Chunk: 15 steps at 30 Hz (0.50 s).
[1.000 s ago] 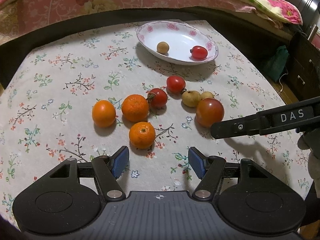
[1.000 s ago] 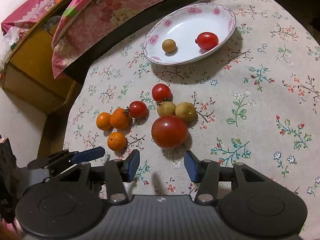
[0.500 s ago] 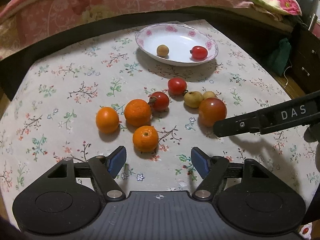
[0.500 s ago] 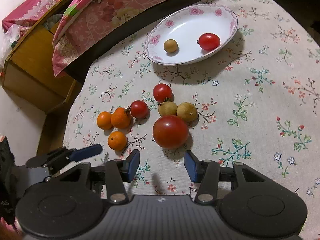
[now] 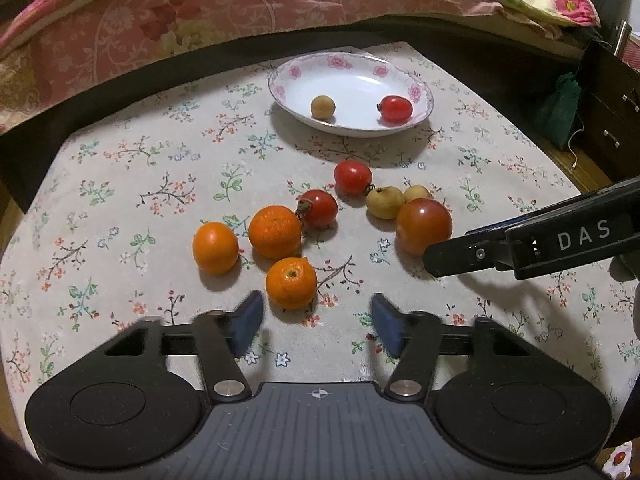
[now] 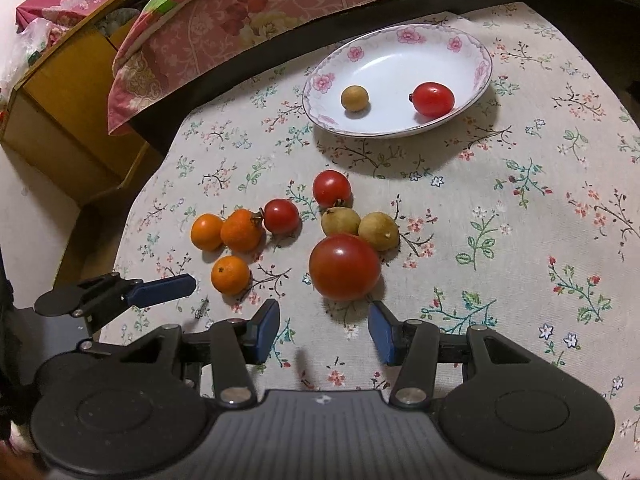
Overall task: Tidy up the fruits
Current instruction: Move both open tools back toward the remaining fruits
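A white flowered plate point(image 5: 424, 92) point(image 6: 320, 80) at the back holds a small brown fruit point(image 5: 322, 106) and a small tomato point(image 5: 395, 109). On the tablecloth lie three oranges, two small tomatoes, two yellowish fruits point(image 6: 340, 221) and a big tomato point(image 6: 345, 266). My left gripper point(image 5: 318, 322) is closing, its pads not touching anything; the nearest orange point(image 5: 291, 283) lies just beyond its tips. My right gripper point(image 6: 324, 330) stands open right behind the big tomato, without touching it. In the left wrist view the right gripper point(image 5: 440, 260) comes in from the right beside the big tomato point(image 5: 424, 226).
A floral cloth point(image 5: 120, 184) covers the table. Pink bedding point(image 5: 200, 12) runs along the far edge. A yellow wooden cabinet point(image 6: 60, 112) stands off the left side, dark furniture point(image 5: 612, 112) off the right. In the right wrist view the left gripper point(image 6: 168, 286) sits beside the oranges.
The left jaws widened a little, then narrowed to less than before. The right gripper's opening looks the same. No fruit has moved.
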### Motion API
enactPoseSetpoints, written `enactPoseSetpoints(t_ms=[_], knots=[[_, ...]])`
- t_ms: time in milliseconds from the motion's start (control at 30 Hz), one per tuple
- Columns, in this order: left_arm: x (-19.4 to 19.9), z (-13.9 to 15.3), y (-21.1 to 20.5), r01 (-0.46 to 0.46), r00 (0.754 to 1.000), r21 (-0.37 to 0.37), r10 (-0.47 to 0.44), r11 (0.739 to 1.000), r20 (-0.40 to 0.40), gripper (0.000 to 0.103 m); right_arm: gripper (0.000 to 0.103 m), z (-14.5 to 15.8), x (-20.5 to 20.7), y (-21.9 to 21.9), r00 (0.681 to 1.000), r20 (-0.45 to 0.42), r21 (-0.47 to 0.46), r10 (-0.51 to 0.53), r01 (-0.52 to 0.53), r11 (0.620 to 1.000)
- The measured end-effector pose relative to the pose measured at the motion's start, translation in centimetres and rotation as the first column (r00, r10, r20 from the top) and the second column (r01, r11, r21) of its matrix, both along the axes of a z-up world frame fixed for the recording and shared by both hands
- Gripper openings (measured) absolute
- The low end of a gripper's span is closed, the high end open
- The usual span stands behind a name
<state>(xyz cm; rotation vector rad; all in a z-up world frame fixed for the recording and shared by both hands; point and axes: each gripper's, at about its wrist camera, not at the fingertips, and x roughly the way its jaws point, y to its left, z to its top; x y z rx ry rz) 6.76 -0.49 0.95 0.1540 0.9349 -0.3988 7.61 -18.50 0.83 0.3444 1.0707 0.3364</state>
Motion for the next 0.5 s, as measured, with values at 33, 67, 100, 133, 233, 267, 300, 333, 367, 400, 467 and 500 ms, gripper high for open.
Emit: enactPoseSetpoints(t_ms=[33,67,100,133,233,267,300,333,367,400,467,500], knots=[[0.02,0.07,0.06,-0.001,1.0,-0.004,0.001,1.0,0.002,0.054,0.048,0.18,-0.05,0.05,1.0,0.011,-0.004,0.0,0.0,1.0],[0.03,0.1,0.07,-0.001,1.0,-0.005,0.002,1.0,0.002,0.052,0.048,0.4,-0.1,0.12,1.0,0.021,-0.008,0.003,-0.003,1.0],[0.04,0.1,0.08,-0.001,1.0,-0.005,0.001,1.0,0.001,0.048,0.048,0.6,-0.15,0.18,0.999,0.032,-0.01,0.005,-0.005,1.0],[0.03,0.07,0.06,0.0,1.0,-0.004,0.0,1.0,0.0,0.046,0.048,0.81,-0.22,0.23,0.999,0.044,-0.013,0.005,-0.004,1.0],[0.04,-0.08,0.0,0.002,1.0,0.0,-0.002,1.0,-0.003,0.051,0.046,1.15,-0.36,0.45,0.998,0.067,-0.035,0.014,-0.012,0.999],[0.05,-0.14,0.0,0.005,1.0,-0.002,-0.005,1.0,-0.008,0.055,0.046,1.1,-0.36,0.51,0.998,0.066,-0.037,0.017,-0.014,0.999],[0.03,-0.16,0.02,0.004,1.0,-0.005,-0.004,1.0,-0.01,0.063,0.046,0.97,-0.32,0.51,0.998,0.059,-0.034,0.018,-0.016,0.999],[-0.03,-0.14,0.01,0.003,1.0,-0.003,-0.003,1.0,-0.007,0.07,0.046,0.82,-0.28,0.51,0.998,0.052,-0.032,0.019,-0.018,0.999],[-0.05,-0.1,-0.02,0.004,1.0,0.0,-0.004,1.0,-0.003,0.071,0.046,0.65,-0.23,0.5,0.999,0.043,-0.033,0.019,-0.017,0.999],[-0.07,-0.05,-0.07,0.006,1.0,0.004,-0.006,1.0,0.002,0.072,0.046,0.52,-0.24,0.44,0.999,0.04,-0.033,0.015,-0.014,0.999],[-0.03,-0.03,-0.06,0.005,1.0,0.006,-0.005,1.0,0.003,0.074,0.046,0.43,-0.19,0.31,0.999,0.035,-0.031,0.007,-0.006,0.999],[-0.01,-0.05,-0.04,0.003,1.0,0.007,-0.003,1.0,0.002,0.075,0.046,0.45,-0.18,0.22,0.999,0.034,-0.028,0.004,-0.003,1.0]])
